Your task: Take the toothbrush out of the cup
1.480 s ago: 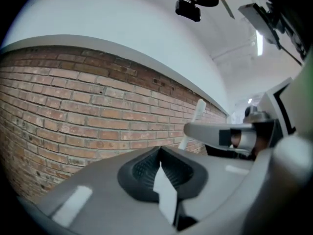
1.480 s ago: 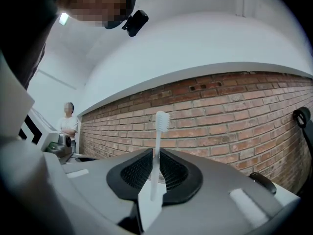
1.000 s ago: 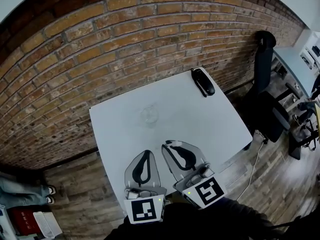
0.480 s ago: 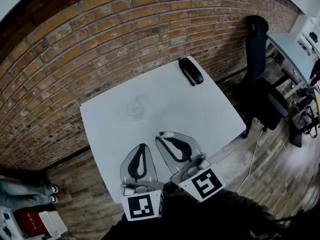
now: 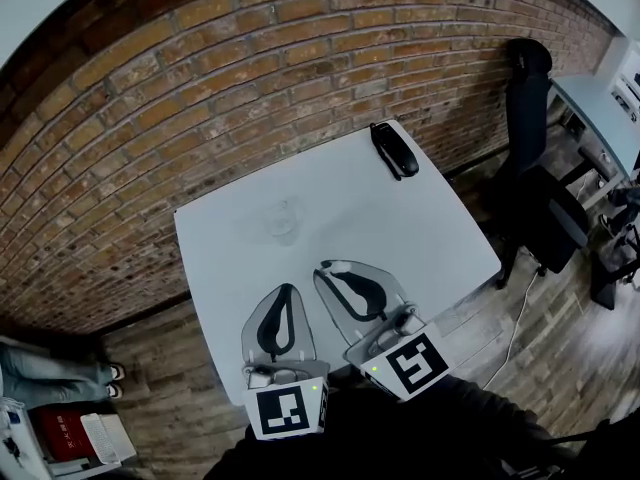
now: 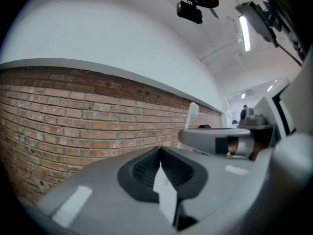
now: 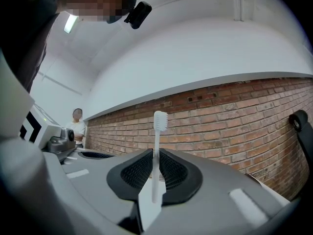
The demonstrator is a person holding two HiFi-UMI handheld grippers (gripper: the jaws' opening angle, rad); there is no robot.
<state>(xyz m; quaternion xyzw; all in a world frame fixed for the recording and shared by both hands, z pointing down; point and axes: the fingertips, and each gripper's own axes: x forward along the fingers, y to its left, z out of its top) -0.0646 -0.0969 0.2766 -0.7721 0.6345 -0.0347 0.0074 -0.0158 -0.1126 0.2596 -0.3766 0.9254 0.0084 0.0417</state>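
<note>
The right tool (image 7: 154,154) is clenched on the white toothbrush (image 7: 157,146). The handle is gripped between the dark ribbed pads (image 7: 172,173), and the brush stands upright with the bristle head at the top, above the jaw tips. In the left gripper view the same brush rises above the right tool's body against the brick wall (image 5: 200,98). The left tool (image 6: 160,152) has its jaws brought together at the tips, with nothing between them. In the head view both tools are held level over the near edge of the white table (image 5: 430,238), side by side, left tool beside right tool, each with its marker cube towards the person. The clear cup (image 5: 282,220) stands upright on the table ahead of the tools, near the middle of the far half and well apart from both sets of jaws. The toothbrush is clear of the cup and does not touch it. A black object (image 5: 394,151), whose type cannot be made out, lies near the table's far right corner. A dark office chair (image 5: 540,198) stands on the wooden floor (image 5: 150,408) to the right of the table.
</note>
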